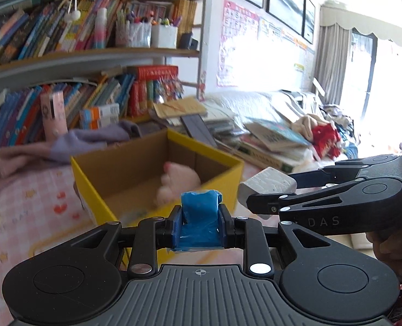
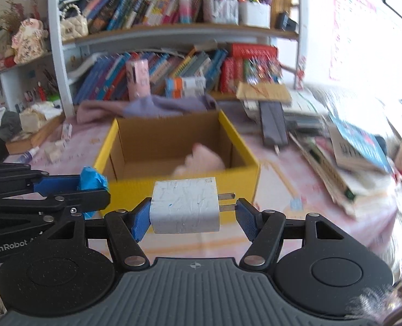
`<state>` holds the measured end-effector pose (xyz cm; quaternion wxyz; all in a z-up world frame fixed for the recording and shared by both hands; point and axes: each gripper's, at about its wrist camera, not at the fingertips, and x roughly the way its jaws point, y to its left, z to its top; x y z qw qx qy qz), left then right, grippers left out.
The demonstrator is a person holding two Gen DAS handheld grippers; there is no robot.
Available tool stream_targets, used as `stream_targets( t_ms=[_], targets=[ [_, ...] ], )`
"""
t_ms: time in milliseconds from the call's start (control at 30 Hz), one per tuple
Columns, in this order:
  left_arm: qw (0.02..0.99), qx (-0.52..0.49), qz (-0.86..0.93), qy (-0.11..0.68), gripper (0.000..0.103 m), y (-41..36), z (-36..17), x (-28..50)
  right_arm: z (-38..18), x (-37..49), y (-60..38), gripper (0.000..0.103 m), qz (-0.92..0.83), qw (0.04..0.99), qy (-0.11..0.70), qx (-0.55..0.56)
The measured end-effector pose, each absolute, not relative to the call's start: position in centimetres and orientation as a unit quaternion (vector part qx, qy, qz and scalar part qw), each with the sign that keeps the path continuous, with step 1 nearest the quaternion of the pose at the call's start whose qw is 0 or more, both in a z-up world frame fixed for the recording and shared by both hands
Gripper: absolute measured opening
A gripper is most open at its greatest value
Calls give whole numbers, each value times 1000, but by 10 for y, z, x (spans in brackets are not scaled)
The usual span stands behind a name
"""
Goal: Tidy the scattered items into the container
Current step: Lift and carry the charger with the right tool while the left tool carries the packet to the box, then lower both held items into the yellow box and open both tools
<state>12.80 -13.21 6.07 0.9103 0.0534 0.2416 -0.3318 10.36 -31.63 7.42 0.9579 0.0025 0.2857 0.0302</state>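
While the left gripper [image 1: 200,221] is clamping a blue wrapped lump [image 1: 199,203] tightly between its fingers at lower centre, the right gripper [image 2: 192,213] is holding a white charger plug [image 2: 184,207], its fingers partly spread around it. Both are hanging just before the yellow cardboard box [image 2: 241,146], mid-frame, where a pink soft toy [image 2: 201,159] is lying inside.

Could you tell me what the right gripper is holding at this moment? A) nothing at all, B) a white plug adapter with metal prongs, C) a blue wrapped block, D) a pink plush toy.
B: in the right wrist view the right gripper has its blue fingers closed on the white plug adapter, with the prongs pointing toward one finger, in front of the yellow box.
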Motion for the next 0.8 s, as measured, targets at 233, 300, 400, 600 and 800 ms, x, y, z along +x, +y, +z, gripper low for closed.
stream_targets(
  t_ms=[233,300,400,600,800],
  targets=[
    [927,50,-282,243,25,-146,67,170,85,165,-333,63,73,958,276,-10],
    [931,53,-266,246,25,-151,67,182,86,186,-336,63,90,957,276,-14],
    [934,64,-240,257,25,-160,61,200,83,216,-339,63,117,953,279,-24],
    [932,109,-200,283,25,-180,44,239,68,288,-338,63,171,932,318,-29],
    [912,158,-180,333,25,-196,28,285,50,357,-328,63,211,903,369,-56]
  ],
)
